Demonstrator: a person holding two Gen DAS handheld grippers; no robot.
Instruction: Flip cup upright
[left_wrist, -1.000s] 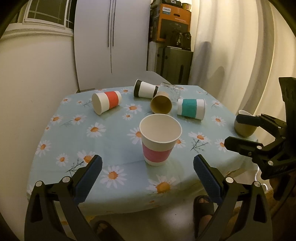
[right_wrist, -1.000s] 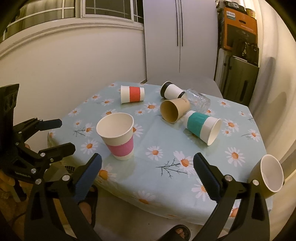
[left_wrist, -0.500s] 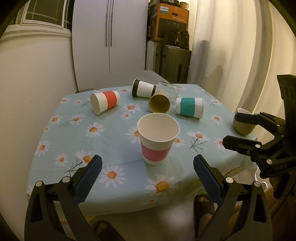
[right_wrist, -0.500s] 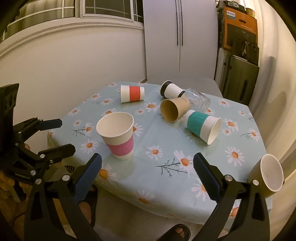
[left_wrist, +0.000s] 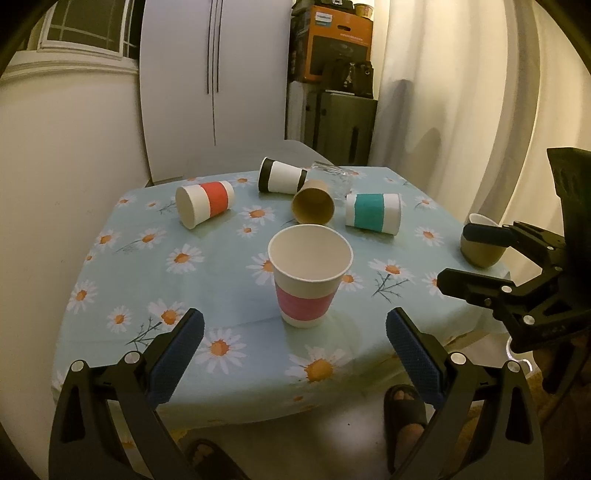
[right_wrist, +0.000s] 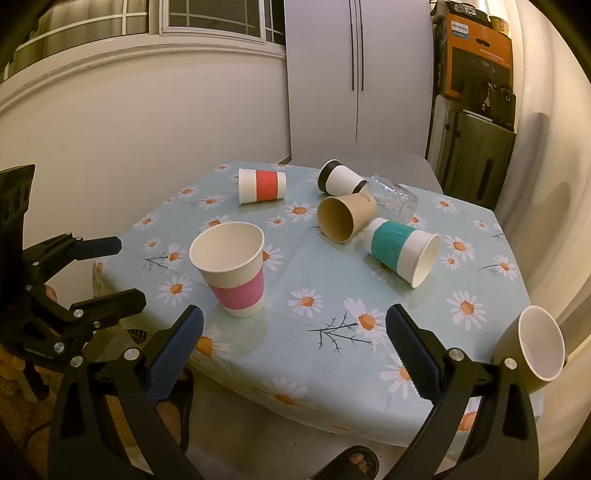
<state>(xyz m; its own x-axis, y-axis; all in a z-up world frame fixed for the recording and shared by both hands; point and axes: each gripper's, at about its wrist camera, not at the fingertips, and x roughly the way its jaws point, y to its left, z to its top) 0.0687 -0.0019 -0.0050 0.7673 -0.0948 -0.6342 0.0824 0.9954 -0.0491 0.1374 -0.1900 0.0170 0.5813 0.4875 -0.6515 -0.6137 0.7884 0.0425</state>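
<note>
Bench (left_wrist: 229, 266) with a daisy-print blue cloth fills most of what we see, its near edge dropping off just in front of both claws and its far edge backing onto a white cabinet (left_wrist: 210, 85). We find open cloth on the left side and along the near right, between the standing cup and the right edge.

Our left claw (left_wrist: 294, 341) hangs at the near edge with its jaws spread wide and nothing between them; the pink-banded paper cup (left_wrist: 308, 275) stands upright just beyond, centred in the gap and touching neither finger. Our right claw (right_wrist: 294, 341) is likewise spread wide and holds nothing, and from its camera that same pink-banded cup (right_wrist: 232, 269) sits ahead and to the left, near the left finger but apart from it. Each claw shows in the other's camera, off the bench's side edges.

Farther back we see the cups on their sides: the red-banded cup (left_wrist: 205, 203) at left, the black-rimmed white cup (left_wrist: 281, 176), the plain brown cup (left_wrist: 313, 207) with its mouth facing us, and the teal-banded cup (left_wrist: 373, 213). A clear glass (right_wrist: 393, 197) lies tipped behind the brown one, touching or nearly so. An olive cup with a white inside (right_wrist: 532, 352) leans at the bench's right edge. Every mouth we can see into looks empty.
</note>
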